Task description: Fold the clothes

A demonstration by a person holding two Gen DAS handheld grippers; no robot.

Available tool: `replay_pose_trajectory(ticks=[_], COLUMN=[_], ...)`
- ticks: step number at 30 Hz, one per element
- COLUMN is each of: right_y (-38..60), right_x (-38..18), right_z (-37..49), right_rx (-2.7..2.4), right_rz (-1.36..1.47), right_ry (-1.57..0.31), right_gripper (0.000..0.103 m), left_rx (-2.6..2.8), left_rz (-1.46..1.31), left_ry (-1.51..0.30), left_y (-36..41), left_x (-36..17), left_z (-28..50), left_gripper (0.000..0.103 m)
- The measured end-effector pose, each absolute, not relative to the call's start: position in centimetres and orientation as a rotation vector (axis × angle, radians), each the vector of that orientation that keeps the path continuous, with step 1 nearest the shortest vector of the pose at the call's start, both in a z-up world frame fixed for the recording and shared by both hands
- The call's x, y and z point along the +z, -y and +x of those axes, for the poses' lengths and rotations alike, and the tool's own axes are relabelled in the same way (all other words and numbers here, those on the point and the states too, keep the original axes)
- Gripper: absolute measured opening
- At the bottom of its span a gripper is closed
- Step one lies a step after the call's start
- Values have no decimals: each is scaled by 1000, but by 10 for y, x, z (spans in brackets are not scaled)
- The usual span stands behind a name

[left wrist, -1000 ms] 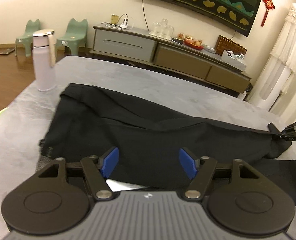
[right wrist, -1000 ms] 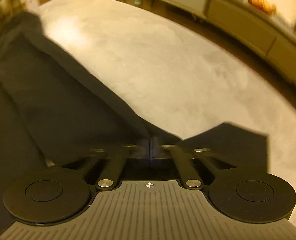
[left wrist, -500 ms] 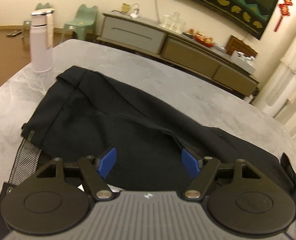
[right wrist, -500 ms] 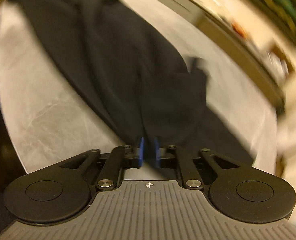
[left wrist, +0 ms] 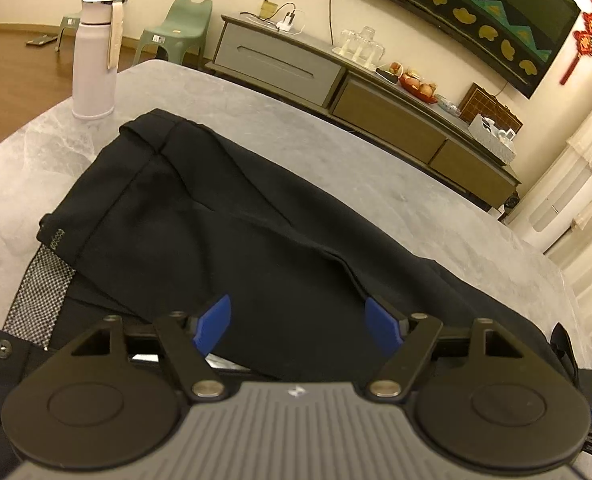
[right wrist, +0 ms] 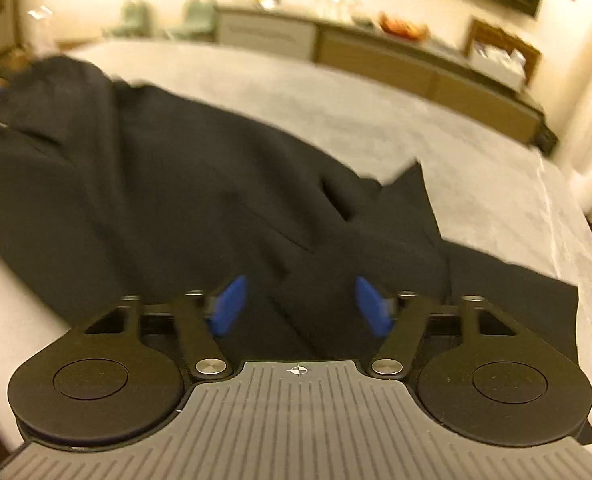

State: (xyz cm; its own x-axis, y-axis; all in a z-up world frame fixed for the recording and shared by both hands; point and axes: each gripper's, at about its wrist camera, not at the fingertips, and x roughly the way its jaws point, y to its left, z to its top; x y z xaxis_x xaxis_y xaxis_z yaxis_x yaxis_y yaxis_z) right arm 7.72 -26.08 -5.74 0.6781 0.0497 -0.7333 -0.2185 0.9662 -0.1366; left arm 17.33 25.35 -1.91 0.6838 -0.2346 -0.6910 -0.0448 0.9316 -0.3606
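Left gripper sat low over the near edge of the black trousers, pointed across the table toward the sideboard. Blue pads were spread wide with fabric visible between them, nothing pinched. Can't tell whether the pads touched the cloth.

Right gripper was also low over the trousers, aimed the same general way. Its pads were spread apart too, cloth lying under the gap, not clamped. That view was motion-blurred, so contact couldn't be judged.

Trousers lay on the grey marble-look table, folded over lengthwise. In the left view the waistband end pointed toward the far left; a mesh pocket lining showed at the near-left edge, and a raised crease ran diagonally through the middle. In the right view a pointed flap of fabric stuck up past the pads, and a flat dark panel extended to the right close to the table's right edge.

Edges and room: bare tabletop ran wide beyond the far side of the garment in both views. A white bottle stood upright at the far-left corner, near the waistband but apart from it. Green chairs stood past the table.
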Motion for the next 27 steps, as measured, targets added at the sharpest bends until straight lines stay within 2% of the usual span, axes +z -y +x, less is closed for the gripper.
replay_pose_trajectory(ticks=[1,3,4,6,9,14,17,19,20,22,23,24,25,27], right_y=[263,273,279,295,352,417,426,422,420,416,414,413,413,415], right_x=[-61,-56,-49,-33,-7,-44,-69,-70,-71,-72,-71,-71,-72,-74], right_z=[83,84,83,77,45,10,5,11,15,21,23,24,23,22], right_rx=[139,125,100,35,-182,-337,-315,-295,-285,-264,-251,-241,-235,-238], right_rz=[-214,-187,-183,-160,42,491,680,669,663,652,645,640,637,650], right_ry=[-827,-817,-793,-736,-617,-602,-609,-608,-608,-607,-605,-605,-609,-610], right_gripper=[39,7,2,2,2,4,13,22,25,25,26,27,31,32], left_rx=[-109,-97,-92,-82,-76,-77,-83,-83,-89,-104,-112,-119,-126,-141], left_rz=[-378,-397,-408,-453,-526,-650,-677,-677,-679,-682,-684,-686,-687,-690], left_ry=[-815,-811,-804,-800,-825,-900,-930,-949,-931,-886,-863,-840,-817,-771], left_y=[-254,-257,-258,-263,-264,-260,-253,-246,-248,-253,-256,-259,-261,-267], left_x=[-20,-19,-18,-18,-27,-52,-63,-70,-67,-56,-51,-46,-41,-31], left_z=[176,183,186,195,213,249,268,280,273,253,244,234,224,204], left_gripper=[76,76,76,80,84,85,84,82,77,49,14,1,2,1])
